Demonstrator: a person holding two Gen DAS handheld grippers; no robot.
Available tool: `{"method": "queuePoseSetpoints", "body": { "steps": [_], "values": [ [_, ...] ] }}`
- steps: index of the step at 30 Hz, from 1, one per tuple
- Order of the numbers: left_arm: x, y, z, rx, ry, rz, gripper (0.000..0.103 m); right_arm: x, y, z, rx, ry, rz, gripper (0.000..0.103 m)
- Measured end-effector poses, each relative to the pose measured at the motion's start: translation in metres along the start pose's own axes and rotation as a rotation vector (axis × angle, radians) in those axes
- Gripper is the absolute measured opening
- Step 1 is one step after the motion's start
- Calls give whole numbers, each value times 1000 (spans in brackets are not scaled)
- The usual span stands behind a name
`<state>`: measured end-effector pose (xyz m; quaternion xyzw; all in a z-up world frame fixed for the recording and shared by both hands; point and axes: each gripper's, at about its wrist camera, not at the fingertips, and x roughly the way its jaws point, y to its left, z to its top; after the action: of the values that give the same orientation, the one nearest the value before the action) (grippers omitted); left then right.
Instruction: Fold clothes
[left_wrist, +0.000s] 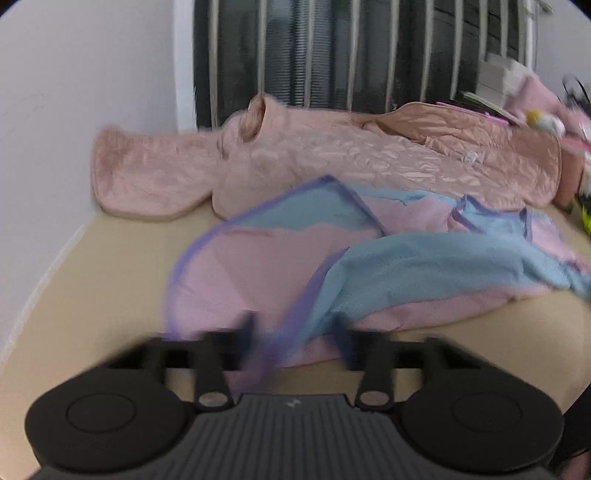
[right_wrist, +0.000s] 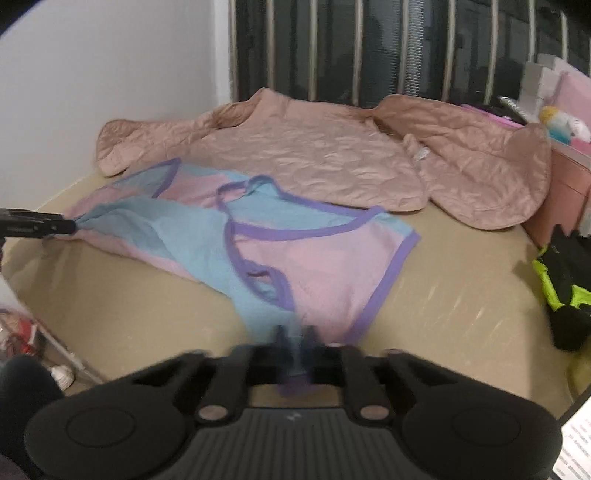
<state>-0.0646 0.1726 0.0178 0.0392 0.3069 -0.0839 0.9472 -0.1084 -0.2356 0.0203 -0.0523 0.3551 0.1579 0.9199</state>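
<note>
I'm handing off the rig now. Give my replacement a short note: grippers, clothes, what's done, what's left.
Left gripper: fingers apart, top's cloth between them; the right view shows it pinching the far end.
Right gripper: shut on the top's near purple hem.
Top: pink-and-blue, bunched on the tan table, no tidy fold yet.
Jacket: pink quilted, spread flat behind, untouched.
Left: flatten and fold the top, then the jacket.
</note>
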Motion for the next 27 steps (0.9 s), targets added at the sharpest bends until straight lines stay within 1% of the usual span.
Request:
{"method": "queuePoseSetpoints", "body": {
  "steps": [2,4,7,10,11,12,13,14,15,17,19,21,22,24,26,27],
  "values": [
    [-9,3,-3,7,8,-15,5,-9,5,-2,-45,11,57,4],
    [-20,4,-7,45,4,-10,5,-24,5,-6,-74,24,60,4],
    [-28,13,-10,43,12,1,4,-38,-11,-10,-68,53,56,4],
    [-28,18,-6,17,9,-8,8,-41,-22,2,-40,11,36,4],
    [-27,17,-3,14,11,-7,18,-37,-20,9,-45,-4,24,4],
    [-27,14,-2,29,10,4,31,-32,-17,16,-50,-20,11,4],
    [-27,11,0,45,9,15,38,-23,-15,23,-49,-24,-22,4],
    [-27,9,0,60,8,25,46,-13,-13,30,-47,-27,-57,5],
    [-28,8,-1,68,10,31,48,-2,-12,33,-37,-4,-100,8],
    [-32,12,-5,62,15,37,48,16,-10,33,-46,55,-169,9],
    [-39,22,-11,27,23,44,48,12,-7,29,-40,45,-183,15],
    [-46,32,-16,-9,27,43,48,-1,-7,23,-5,28,-197,26],
    [-51,36,-19,-25,20,27,49,-6,-7,20,11,23,-206,28],
    [-58,40,-23,-42,6,-3,55,-19,-8,13,46,7,-219,28],
    [-62,38,-26,-20,-4,-15,61,-29,-6,8,60,-17,-191,28],
    [-63,35,-27,8,-7,-24,61,-33,-3,7,55,-27,-183,28]
  ]
}}
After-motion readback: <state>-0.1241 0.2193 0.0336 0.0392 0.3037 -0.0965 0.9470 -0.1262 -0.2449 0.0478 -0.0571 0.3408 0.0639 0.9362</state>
